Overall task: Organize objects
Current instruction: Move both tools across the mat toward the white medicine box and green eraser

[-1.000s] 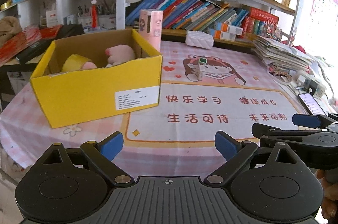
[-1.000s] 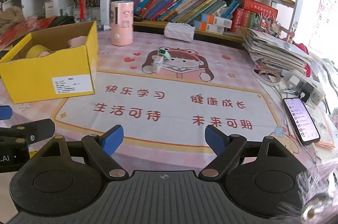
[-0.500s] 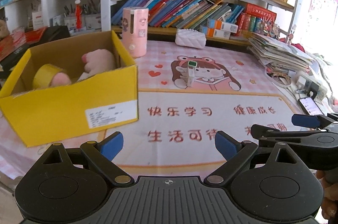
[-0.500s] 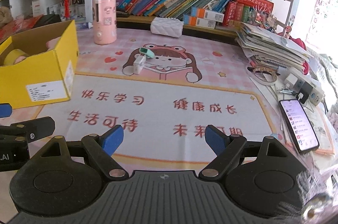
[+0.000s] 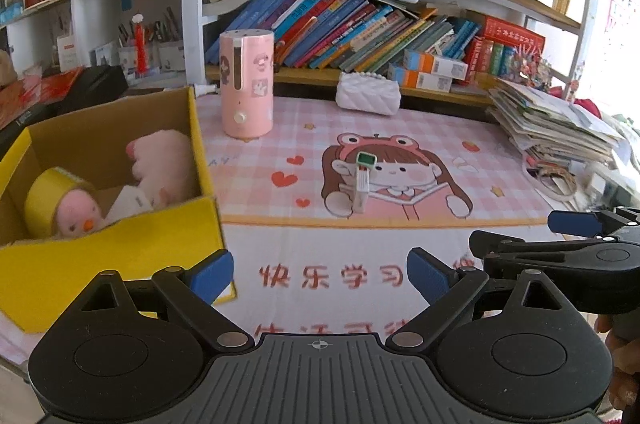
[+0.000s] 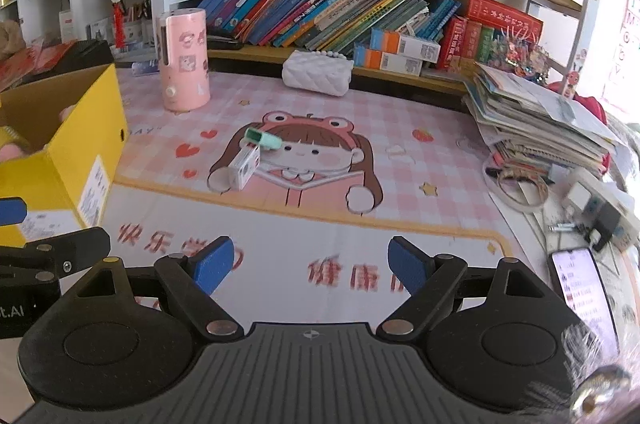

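A small white and green thermometer-like device (image 5: 362,180) lies on the pink cartoon mat, ahead of both grippers; it also shows in the right wrist view (image 6: 250,158). A yellow cardboard box (image 5: 120,240) at the left holds plush toys (image 5: 160,164) and a yellow-hooded doll (image 5: 66,202); its corner shows in the right wrist view (image 6: 80,144). A pink cylinder (image 5: 246,84) stands behind the box. My left gripper (image 5: 320,274) is open and empty beside the box's front corner. My right gripper (image 6: 310,264) is open and empty above the mat's text.
A white quilted purse (image 5: 368,92) lies at the back by the bookshelf (image 5: 360,32). A stack of papers (image 6: 540,116), tape rolls (image 6: 516,184), a power strip (image 6: 600,204) and a phone (image 6: 582,288) crowd the right edge.
Both grippers have moved forward over the mat toward the small device. The box has shifted left in the views. Both grippers stay open.
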Demonstrator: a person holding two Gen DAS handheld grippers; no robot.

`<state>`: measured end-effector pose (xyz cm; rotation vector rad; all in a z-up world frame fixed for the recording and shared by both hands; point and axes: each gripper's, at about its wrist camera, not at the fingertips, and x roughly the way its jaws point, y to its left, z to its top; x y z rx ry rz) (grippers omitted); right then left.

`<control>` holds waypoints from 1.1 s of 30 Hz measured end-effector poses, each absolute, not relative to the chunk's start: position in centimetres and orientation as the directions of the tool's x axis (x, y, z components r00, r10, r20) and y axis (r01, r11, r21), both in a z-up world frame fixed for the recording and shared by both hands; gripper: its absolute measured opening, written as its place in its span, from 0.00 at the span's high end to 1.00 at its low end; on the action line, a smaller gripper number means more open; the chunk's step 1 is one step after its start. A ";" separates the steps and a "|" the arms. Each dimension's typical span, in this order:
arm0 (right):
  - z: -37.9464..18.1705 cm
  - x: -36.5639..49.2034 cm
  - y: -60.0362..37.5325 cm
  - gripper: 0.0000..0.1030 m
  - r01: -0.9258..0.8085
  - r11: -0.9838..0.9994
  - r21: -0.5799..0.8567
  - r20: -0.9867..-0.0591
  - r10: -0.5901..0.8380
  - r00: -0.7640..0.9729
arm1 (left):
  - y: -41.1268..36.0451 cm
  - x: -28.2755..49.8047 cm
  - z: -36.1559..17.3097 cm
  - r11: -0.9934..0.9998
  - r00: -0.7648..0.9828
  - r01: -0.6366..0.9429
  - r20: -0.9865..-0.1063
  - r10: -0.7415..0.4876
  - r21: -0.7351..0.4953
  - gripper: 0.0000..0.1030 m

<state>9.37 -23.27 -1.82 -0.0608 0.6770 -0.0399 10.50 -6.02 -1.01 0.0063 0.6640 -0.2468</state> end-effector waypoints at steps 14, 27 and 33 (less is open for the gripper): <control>-2.7 15.5 -26.8 0.20 -0.037 0.998 -0.044 -0.648 0.000 0.762 | -10.1 14.8 -1.7 0.974 0.741 0.218 -0.639 -0.207 -0.063 0.08; -4.2 19.3 -30.2 0.21 -0.030 0.999 -0.012 -0.675 0.014 0.737 | -12.6 18.6 -3.8 0.983 0.699 0.177 -0.698 -0.157 -0.044 0.13; -3.7 21.1 -31.7 0.21 -0.004 1.000 0.018 -0.658 0.015 0.753 | -13.9 20.9 -4.7 0.983 0.687 0.181 -0.711 -0.148 -0.029 0.18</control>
